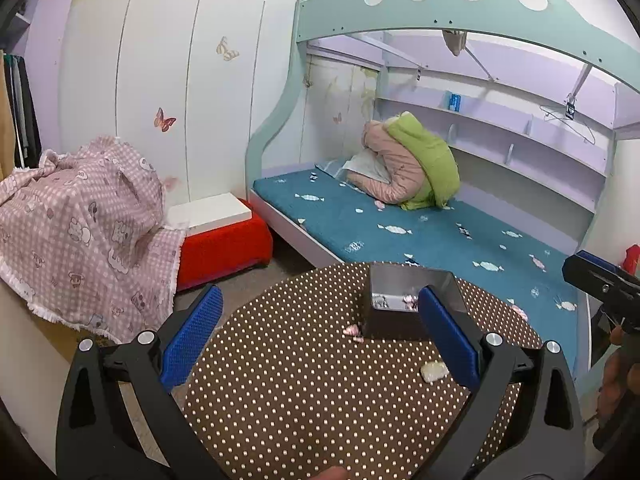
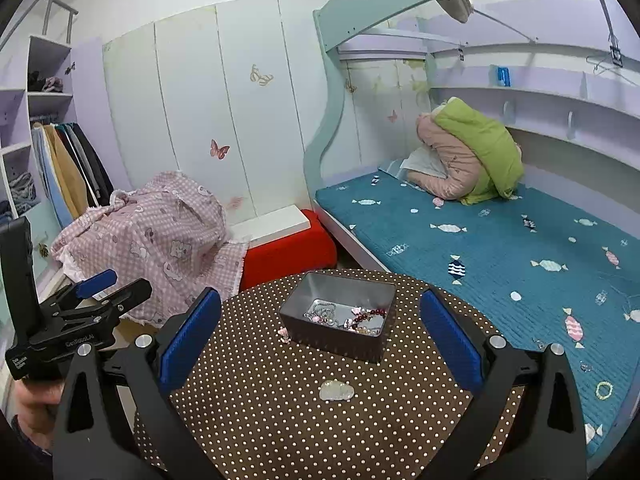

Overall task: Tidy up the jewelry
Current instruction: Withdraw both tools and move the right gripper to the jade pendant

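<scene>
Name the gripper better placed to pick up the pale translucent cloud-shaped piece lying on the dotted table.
Right. The pale translucent cloud-shaped piece lies centred between the open right gripper fingers. For the open left gripper, it sits off beside its right finger, near the dark metal box.

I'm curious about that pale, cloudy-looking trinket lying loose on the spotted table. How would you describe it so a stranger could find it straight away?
Start at the round brown table with white polka dots beside the blue bed. On it stands a dark metal box holding jewelry; nearer the camera than the box lies the pale translucent piece. Unlike the tiny pink piece touching the box's corner, it is whitish, larger, cloud-shaped and alone.
</scene>
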